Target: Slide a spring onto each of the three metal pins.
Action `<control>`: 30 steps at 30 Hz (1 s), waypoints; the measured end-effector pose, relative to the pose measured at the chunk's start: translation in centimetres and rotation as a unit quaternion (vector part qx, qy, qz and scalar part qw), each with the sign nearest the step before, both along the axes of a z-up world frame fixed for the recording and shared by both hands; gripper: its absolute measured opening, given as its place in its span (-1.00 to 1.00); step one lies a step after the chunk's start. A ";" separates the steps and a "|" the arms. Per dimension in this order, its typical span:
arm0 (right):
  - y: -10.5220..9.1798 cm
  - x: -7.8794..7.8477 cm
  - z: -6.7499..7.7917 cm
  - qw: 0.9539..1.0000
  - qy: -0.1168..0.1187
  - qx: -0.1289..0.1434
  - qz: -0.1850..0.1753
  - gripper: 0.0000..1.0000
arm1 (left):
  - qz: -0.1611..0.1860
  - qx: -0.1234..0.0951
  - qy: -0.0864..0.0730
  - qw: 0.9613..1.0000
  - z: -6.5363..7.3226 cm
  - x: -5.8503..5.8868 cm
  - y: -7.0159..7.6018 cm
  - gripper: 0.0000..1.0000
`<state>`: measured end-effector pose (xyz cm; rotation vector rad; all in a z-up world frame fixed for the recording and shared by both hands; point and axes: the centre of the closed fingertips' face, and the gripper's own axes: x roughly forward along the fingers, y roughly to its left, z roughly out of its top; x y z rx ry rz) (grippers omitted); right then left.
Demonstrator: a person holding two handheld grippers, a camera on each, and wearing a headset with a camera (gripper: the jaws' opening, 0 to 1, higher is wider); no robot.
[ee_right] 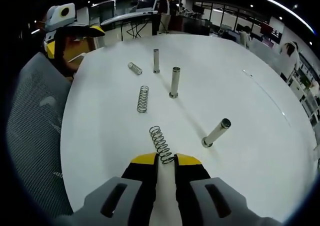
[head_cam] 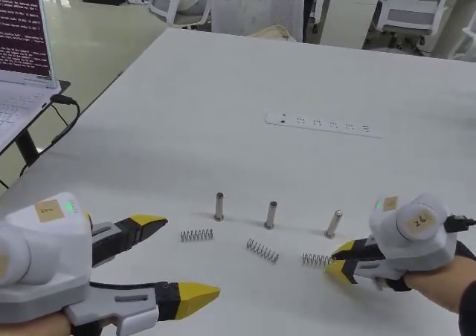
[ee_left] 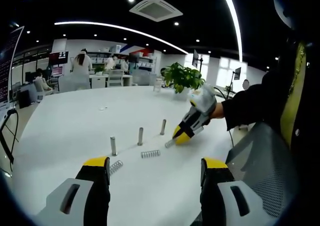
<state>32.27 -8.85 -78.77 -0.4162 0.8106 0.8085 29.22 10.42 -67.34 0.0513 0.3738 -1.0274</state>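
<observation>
Head view, left gripper: the left gripper is hovering nearest the camera at the lower left. Its yellow-tipped jaws are gaping wide and gripping nothing.
Right gripper: the right gripper is sitting low over the table at the lower right. Its jaws are squeezing almost together on the near end of the right spring.
Right spring: it is lying flat, its long axis running across the bench. One end is sitting between the yellow tips and the other is pointing toward the middle spring. It is lying just in front of the right pin.
Middle spring: it is lying flat and free, its long axis slanting, in front of the middle pin.
Left spring: the left spring is lying flat with its long axis running across the bench. It is lying near the left pin, in front of it and a little to its left.
Pins: all three are standing in a row behind the springs, long axes upright, tops pointing up, shafts bare.
Surface: the white workbench is stretching away, matte and plain. A white power strip is lying well beyond the pins.
Room: a laptop is glowing purple beside the bench at the left, and office chairs are standing past the far edge. In the left gripper view a potted plant is standing at the far end, and people are working at desks under ceiling lights.
</observation>
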 end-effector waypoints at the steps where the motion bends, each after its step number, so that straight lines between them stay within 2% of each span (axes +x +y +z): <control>1: 0.1 -0.1 -0.1 1.000 0.001 -0.001 0.002 -0.79 | 0.000 0.000 0.000 1.000 0.0 0.0 0.0 0.41; 14: 0.4 -0.5 -0.7 1.000 0.009 0.008 0.006 -0.74 | 0.000 0.001 0.000 1.000 0.0 0.1 0.1 0.40; 18: 0.7 -0.5 -0.6 1.000 0.005 0.008 0.016 -0.73 | 0.003 0.001 0.001 1.000 0.0 0.1 0.2 0.40; 30: 0.7 -0.9 -0.7 0.998 -0.007 -0.014 0.054 -0.81 | 0.003 0.001 0.002 1.000 -0.1 0.1 0.2 0.39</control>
